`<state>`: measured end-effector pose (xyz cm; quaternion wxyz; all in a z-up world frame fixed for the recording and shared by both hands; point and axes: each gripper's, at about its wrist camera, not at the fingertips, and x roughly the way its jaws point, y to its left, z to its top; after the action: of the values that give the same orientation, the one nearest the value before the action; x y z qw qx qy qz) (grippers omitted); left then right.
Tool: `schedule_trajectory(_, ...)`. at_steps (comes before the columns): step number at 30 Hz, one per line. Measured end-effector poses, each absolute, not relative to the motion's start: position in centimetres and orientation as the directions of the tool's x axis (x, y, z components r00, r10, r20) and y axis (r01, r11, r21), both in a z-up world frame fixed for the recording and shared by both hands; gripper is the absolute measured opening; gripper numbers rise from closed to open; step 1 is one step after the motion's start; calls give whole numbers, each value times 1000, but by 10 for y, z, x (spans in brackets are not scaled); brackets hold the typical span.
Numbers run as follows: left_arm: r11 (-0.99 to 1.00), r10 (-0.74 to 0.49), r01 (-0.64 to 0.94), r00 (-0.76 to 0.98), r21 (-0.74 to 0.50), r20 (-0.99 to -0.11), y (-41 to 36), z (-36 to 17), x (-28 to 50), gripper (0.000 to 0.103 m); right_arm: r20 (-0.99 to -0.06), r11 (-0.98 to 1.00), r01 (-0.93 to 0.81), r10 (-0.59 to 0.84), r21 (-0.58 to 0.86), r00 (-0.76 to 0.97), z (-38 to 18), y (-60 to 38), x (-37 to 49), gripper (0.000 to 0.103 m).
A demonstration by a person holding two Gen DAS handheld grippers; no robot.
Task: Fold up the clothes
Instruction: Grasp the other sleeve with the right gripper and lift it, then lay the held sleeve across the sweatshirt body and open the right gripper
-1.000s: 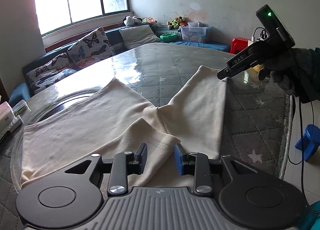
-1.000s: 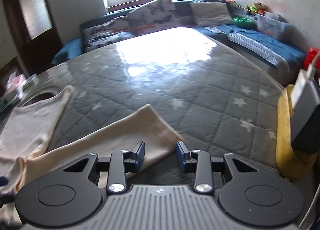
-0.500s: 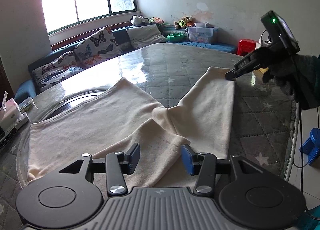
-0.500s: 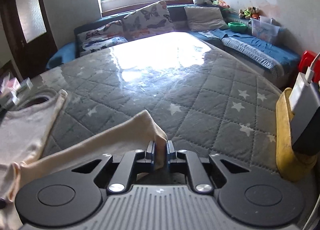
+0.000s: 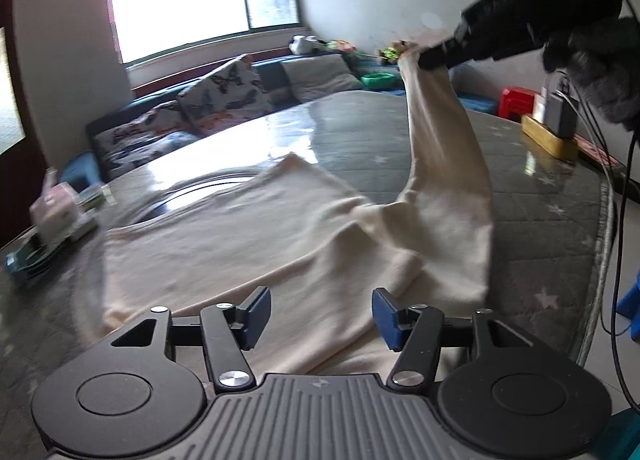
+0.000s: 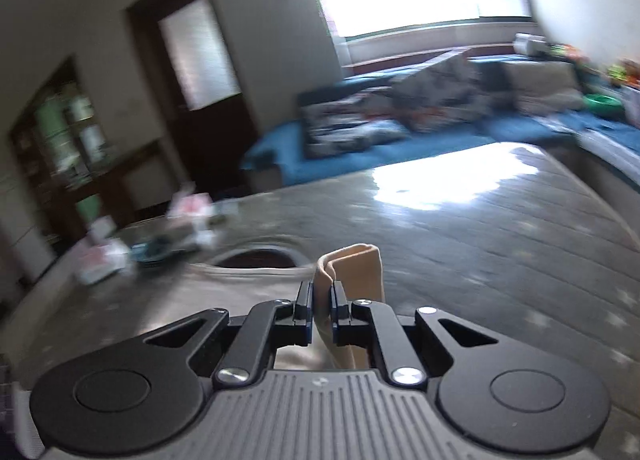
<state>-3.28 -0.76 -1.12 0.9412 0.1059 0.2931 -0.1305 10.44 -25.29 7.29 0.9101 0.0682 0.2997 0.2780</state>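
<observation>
Since a second ago the right tongs (image 6: 321, 300) have closed on a corner of the garment (image 5: 280, 244) and lifted it off the bench (image 5: 540, 195), so one cream strip now hangs up to them (the rest still lies flat on the quilted top). Left tongs (image 5: 320, 314) are opening above the near hem, pads clear of the cloth. Both views are motion-blurred.

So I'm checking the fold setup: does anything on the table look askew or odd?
Only the cream garment: it lies rumpled, with a bunched fold near its middle, and one end hangs lifted off the table, pinched in the right tongs. Nothing spilled or damaged.
</observation>
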Motion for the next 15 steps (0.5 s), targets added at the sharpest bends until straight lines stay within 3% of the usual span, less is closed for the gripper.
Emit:
schedule_trajectory(7,980,-81,169,827,108,-556,36,-7,-53,65,-518,706,-654,680,271,519,85,-156,94,7)
schedule_trajectory(15,995,-7,62,830,79,-557,70,-9,-72,65,-609,606,-744,711,279,351,41,-79,77,7)
